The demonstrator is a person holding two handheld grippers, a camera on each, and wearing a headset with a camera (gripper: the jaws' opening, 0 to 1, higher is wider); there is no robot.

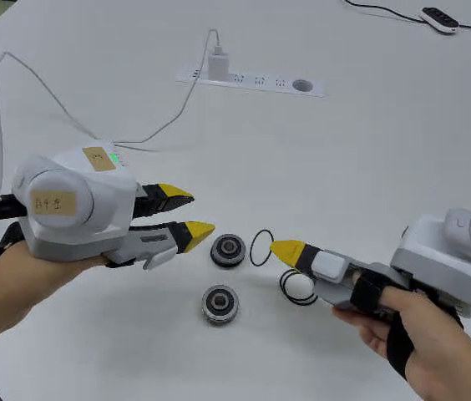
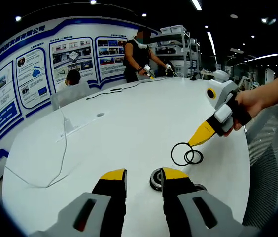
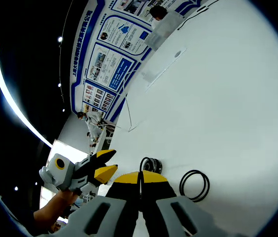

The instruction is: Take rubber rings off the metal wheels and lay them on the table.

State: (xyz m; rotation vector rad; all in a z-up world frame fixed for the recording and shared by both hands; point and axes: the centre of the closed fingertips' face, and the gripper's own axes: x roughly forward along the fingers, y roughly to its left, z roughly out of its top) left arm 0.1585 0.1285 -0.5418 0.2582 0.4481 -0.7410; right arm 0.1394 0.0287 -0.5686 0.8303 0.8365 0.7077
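Right tool [image 1: 287,251] clamped on a rubber ring [image 1: 250,248], left tool [image 1: 187,210] open and empty

Nearest me on the counter [image 1: 369,150] one metal wheel [image 1: 220,303] lies flat, apart from both tools. Just to its right, under the body of my right tool, loose rings [image 1: 284,286] lie overlapping on the counter. My right tool's jaws are pressed together on the thin black rubber ring, which hangs upright off the yellow tip. In the right gripper view it is a dark line between the jaws. Close beside that ring sits the second wheel [image 1: 228,250], also flat; I cannot tell whether they touch. My left tool hovers with its jaws parted, gripping nothing, its lower tip just beside this wheel. Far back lies a power strip [image 1: 252,81] with a white charger [image 1: 218,63] plugged in, its cable [image 1: 169,121] trailing off to the left
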